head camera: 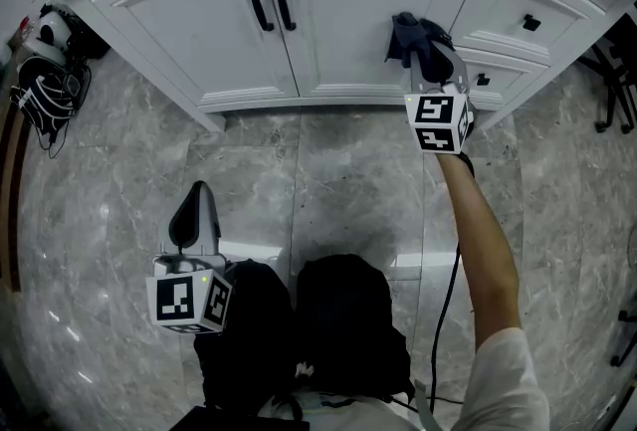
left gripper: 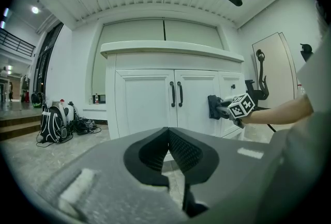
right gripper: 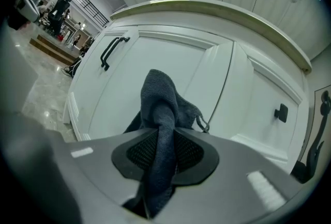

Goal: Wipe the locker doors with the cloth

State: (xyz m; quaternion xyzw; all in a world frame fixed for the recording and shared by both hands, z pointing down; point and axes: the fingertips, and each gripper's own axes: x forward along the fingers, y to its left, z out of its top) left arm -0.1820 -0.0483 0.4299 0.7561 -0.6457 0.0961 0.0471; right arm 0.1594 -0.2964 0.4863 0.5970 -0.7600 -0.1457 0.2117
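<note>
The right claw (head camera: 426, 61) is clenched on the dark cloth (head camera: 408, 33), which is bunched against the right-hand door (head camera: 358, 11) near its outer edge. To do this well, I'd say the cloth wants flattening onto the panel, with even pressure and overlapping passes that work into the moulded grooves. The left claw (head camera: 195, 212) hangs low over the floor (head camera: 328, 180), pinched together on nothing. The two black handles (head camera: 271, 1) where the doors meet could snag the cloth. A drawer knob (head camera: 530, 22) sits just beyond, and bags (head camera: 45, 81) lie well off to the left.
</note>
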